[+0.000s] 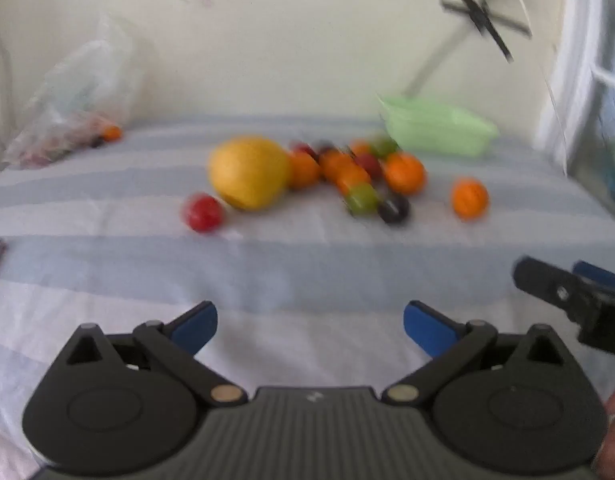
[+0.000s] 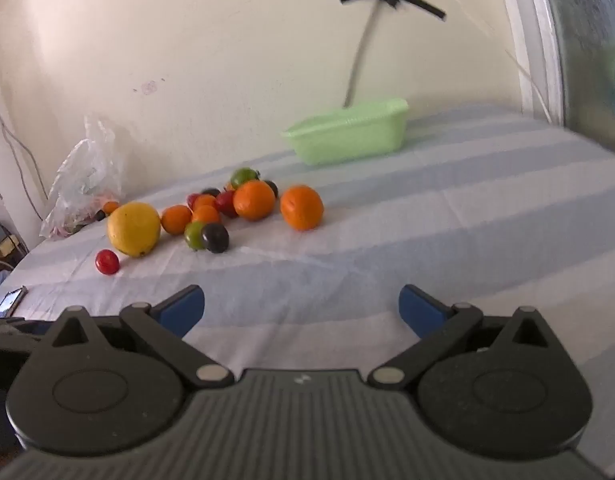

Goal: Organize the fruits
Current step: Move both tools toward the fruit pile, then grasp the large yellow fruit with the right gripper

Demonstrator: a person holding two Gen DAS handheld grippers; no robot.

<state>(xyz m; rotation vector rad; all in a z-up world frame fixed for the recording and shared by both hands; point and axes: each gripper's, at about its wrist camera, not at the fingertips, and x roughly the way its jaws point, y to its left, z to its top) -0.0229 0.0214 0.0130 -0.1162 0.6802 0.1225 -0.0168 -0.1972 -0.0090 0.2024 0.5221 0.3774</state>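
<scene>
A heap of fruit lies on a striped cloth: a big yellow fruit, several oranges, a small red fruit, green and dark ones. A light green bin stands behind by the wall. My left gripper is open and empty, well short of the fruit. My right gripper is open and empty too; it also shows at the left wrist view's right edge.
A clear plastic bag with more fruit leans on the wall at the far left. A phone lies at the cloth's left edge. A window frame is at the right.
</scene>
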